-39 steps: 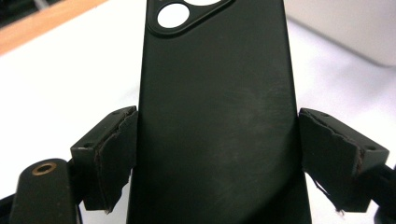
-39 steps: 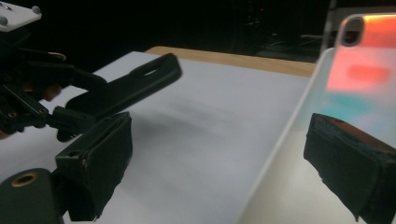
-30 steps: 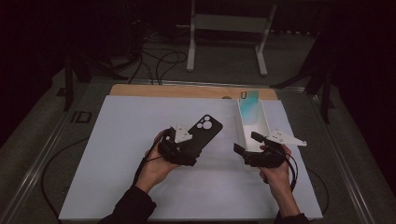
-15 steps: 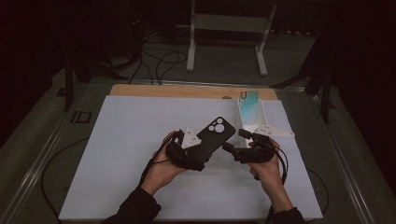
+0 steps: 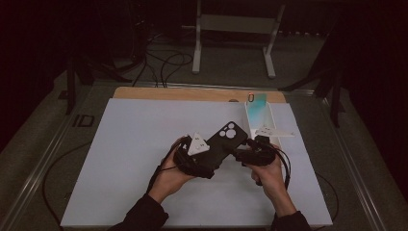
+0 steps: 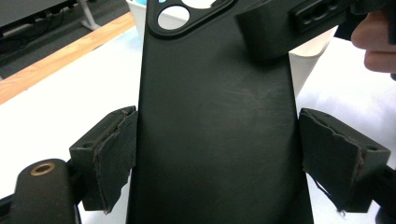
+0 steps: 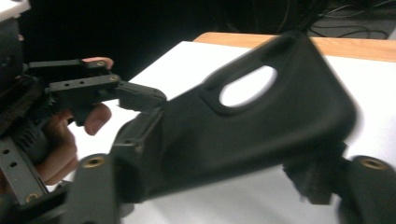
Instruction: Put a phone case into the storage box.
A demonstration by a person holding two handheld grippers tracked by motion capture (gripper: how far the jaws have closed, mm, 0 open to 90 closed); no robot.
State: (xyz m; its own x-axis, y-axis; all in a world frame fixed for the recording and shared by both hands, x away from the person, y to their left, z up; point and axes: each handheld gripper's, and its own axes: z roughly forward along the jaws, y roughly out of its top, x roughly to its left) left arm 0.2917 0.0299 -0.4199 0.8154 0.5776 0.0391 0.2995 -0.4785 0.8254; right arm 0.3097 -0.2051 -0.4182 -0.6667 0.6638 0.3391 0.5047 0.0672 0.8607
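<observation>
A black phone case (image 5: 226, 139) with a camera cut-out is held above the white mat. My left gripper (image 5: 212, 161) is shut on its lower end; in the left gripper view the torn pads (image 6: 112, 149) press on both long edges of the case (image 6: 215, 116). My right gripper (image 5: 244, 152) comes in from the right at the case's upper part. Its jaws have just been closing, and in the right gripper view they (image 7: 224, 168) touch the case (image 7: 243, 135) on both sides. That view is blurred. One right jaw lies on the case's top corner in the left gripper view.
A white mat (image 5: 134, 144) covers the table, with a wooden strip (image 5: 168, 94) along its far edge. At the back right stands a narrow white tray (image 5: 268, 118) with a teal phone (image 5: 255, 100) in it. Cables and a metal stand lie on the floor beyond.
The right gripper has moved left from beside the tray to the case and narrowed its jaws around it. The left gripper has kept its hold, with the case shifted a little to the right.
</observation>
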